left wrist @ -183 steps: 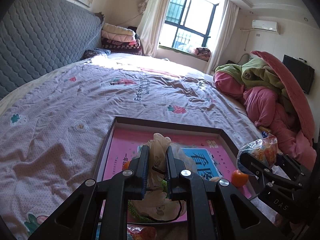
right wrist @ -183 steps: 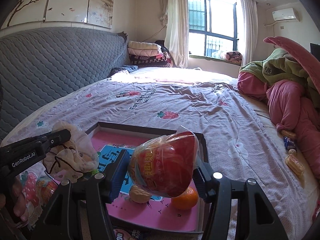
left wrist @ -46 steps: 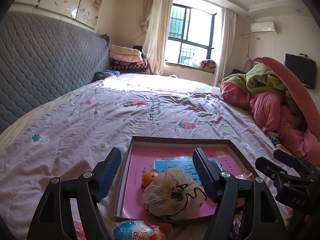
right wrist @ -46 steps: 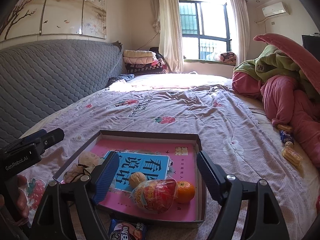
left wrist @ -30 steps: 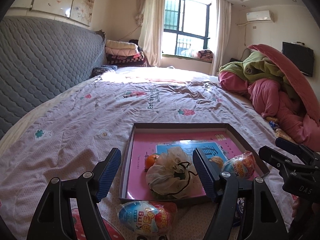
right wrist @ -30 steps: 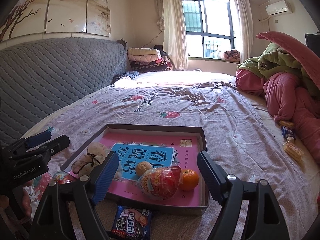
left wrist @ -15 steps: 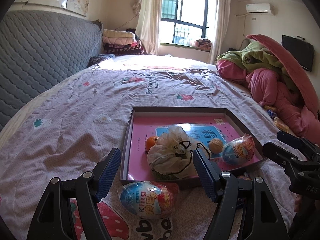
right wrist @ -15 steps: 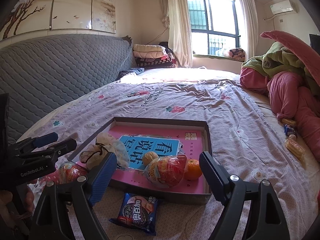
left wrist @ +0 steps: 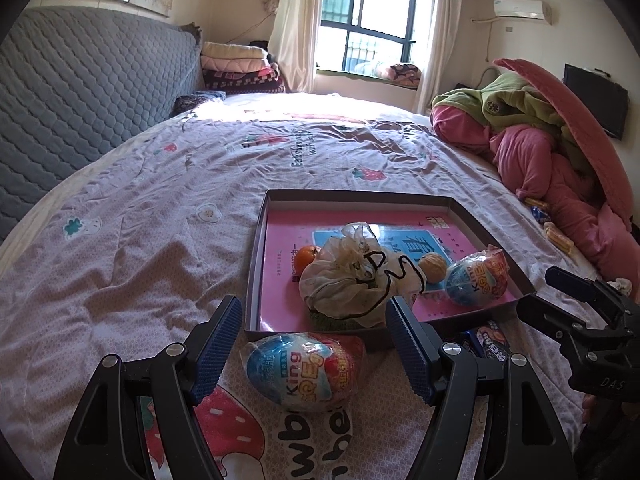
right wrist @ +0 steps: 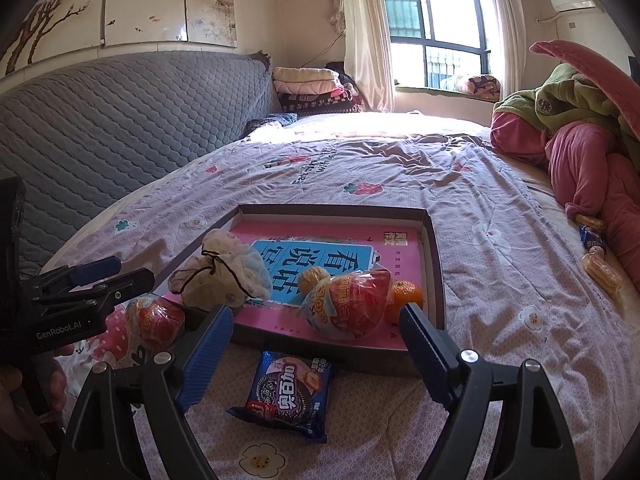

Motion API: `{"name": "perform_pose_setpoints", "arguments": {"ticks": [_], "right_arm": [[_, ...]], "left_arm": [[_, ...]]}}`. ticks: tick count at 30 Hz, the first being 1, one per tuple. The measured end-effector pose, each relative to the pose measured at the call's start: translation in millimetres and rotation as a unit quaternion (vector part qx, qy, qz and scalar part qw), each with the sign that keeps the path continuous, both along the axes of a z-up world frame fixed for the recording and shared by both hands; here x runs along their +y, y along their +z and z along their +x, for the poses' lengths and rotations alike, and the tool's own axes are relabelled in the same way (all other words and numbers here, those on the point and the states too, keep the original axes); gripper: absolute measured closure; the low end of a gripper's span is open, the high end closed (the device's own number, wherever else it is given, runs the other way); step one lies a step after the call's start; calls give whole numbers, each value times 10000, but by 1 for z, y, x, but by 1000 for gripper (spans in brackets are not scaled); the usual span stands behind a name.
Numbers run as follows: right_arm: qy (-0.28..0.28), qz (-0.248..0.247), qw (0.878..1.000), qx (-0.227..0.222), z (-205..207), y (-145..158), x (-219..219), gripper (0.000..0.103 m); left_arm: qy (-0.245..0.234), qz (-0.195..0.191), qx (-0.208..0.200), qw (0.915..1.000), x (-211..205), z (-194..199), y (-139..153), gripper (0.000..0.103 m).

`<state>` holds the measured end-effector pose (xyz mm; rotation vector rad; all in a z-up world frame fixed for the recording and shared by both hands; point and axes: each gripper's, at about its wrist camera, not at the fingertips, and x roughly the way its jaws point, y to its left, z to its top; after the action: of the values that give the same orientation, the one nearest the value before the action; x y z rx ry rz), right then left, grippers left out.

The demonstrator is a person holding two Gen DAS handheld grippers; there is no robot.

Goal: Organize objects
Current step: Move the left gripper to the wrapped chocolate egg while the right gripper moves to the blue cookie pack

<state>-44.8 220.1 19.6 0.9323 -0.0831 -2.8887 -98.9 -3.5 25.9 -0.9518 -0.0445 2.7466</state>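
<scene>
A shallow box tray (left wrist: 256, 264) (right wrist: 438, 276) with a pink book in it lies on the bed. In it are a cloth drawstring pouch (left wrist: 352, 280) (right wrist: 224, 272), a wrapped toy egg (left wrist: 476, 278) (right wrist: 352, 308), a walnut (left wrist: 434, 266) (right wrist: 314, 280) and two tangerines (left wrist: 306, 256) (right wrist: 406, 294). Another wrapped toy egg (left wrist: 304, 370) (right wrist: 156, 322) lies on the sheet just outside the tray, between the fingers of my open left gripper (left wrist: 314, 344). A blue cookie pack (right wrist: 286, 394) (left wrist: 490, 340) lies in front of the tray, between the fingers of my open right gripper (right wrist: 316, 344).
The bed sheet (left wrist: 140, 220) spreads far to the left and back. A grey padded headboard (right wrist: 100, 128) runs along the left. Pink and green quilts (left wrist: 540, 152) are heaped at the right, with small snack packs (right wrist: 596, 248) beside them. Folded blankets (left wrist: 236, 64) sit by the window.
Both grippers, shut on the pouch and egg 6 s ago, released them in the tray and drew back. Over the last second they kept retreating; the outside egg and cookie pack now lie between their fingers.
</scene>
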Motion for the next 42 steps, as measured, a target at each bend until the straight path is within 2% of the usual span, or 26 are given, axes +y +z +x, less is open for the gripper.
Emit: {"name": "perform_pose_setpoints", "arguments": {"ticks": [26,42], "right_arm": [[85,66,9989,-465,0,-33,-9,18],[52,-85,9956,-929,-11,-55,-16,18]], "left_arm": [[-367,-342,-383,9980,11,8,-26,28],[-71,-616,-623,9961,12,-4,-45,27]]}}
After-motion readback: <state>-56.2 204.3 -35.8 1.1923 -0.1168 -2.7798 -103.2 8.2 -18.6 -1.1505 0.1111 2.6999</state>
